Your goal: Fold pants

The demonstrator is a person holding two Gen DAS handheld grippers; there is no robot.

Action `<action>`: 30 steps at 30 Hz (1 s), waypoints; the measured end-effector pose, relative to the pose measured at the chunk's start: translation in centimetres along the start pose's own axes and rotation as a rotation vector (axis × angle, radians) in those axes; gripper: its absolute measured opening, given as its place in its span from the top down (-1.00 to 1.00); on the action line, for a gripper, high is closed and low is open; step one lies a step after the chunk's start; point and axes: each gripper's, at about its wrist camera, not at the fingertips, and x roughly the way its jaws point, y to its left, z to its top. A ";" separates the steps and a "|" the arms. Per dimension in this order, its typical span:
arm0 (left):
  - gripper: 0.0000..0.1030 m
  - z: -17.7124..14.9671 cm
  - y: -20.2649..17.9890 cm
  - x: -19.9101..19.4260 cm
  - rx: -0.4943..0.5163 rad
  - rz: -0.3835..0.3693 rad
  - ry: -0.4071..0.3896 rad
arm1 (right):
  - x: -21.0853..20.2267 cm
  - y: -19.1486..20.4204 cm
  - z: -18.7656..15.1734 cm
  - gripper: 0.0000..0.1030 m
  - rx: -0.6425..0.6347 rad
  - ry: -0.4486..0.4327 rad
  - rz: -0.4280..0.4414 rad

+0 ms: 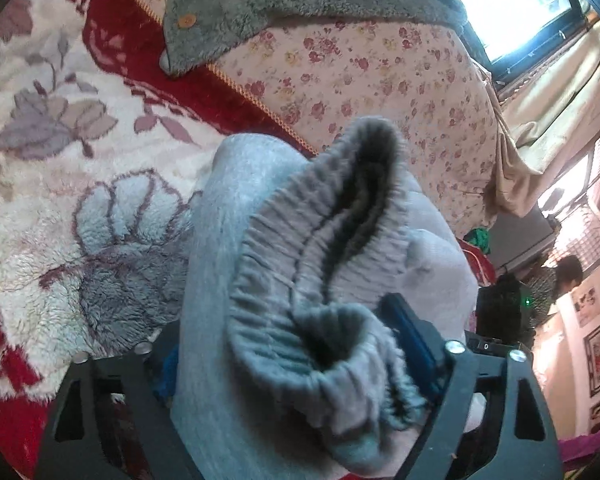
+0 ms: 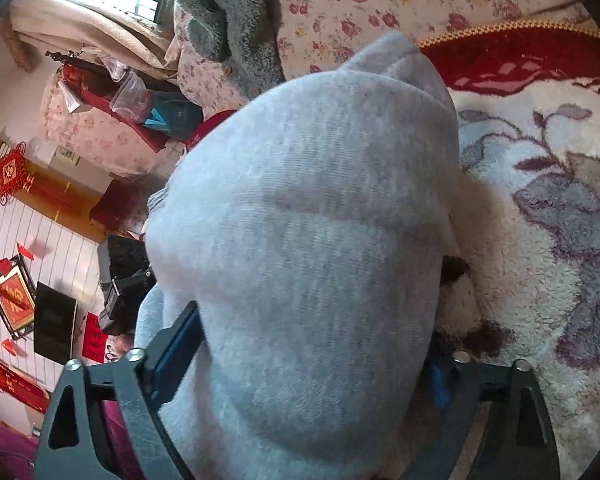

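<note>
Light grey pants with a ribbed elastic waistband fill the left wrist view. My left gripper is shut on the bunched waistband and holds it above a fleecy floral blanket. In the right wrist view the same grey pants bulge over my right gripper, which is shut on the cloth. Its blue-padded fingers are largely hidden under the fabric.
A red and cream floral blanket covers the bed. A pink flowered quilt and a grey fuzzy garment with buttons lie behind. Windows, curtains and room furniture show at the edges.
</note>
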 end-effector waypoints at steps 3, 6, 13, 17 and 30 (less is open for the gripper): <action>-0.54 0.1 -1.3 -0.5 0.013 0.023 -0.013 | -0.6 0.3 0.1 -0.62 0.001 -0.012 0.007; -0.53 0.2 -2.9 -0.7 0.029 0.042 -0.014 | -1.4 0.8 0.0 -0.59 0.002 -0.026 0.012; -0.53 -0.4 -7.9 0.3 0.079 0.024 -0.030 | -5.8 1.0 0.0 -0.59 -0.005 -0.083 -0.012; -0.53 -0.9 -11.2 1.8 0.103 -0.011 -0.028 | -9.6 0.5 -0.4 -0.59 -0.009 -0.124 -0.047; -0.53 -5.2 -20.3 9.6 0.163 -0.043 0.042 | -19.6 -5.6 -2.9 -0.60 0.056 -0.206 -0.155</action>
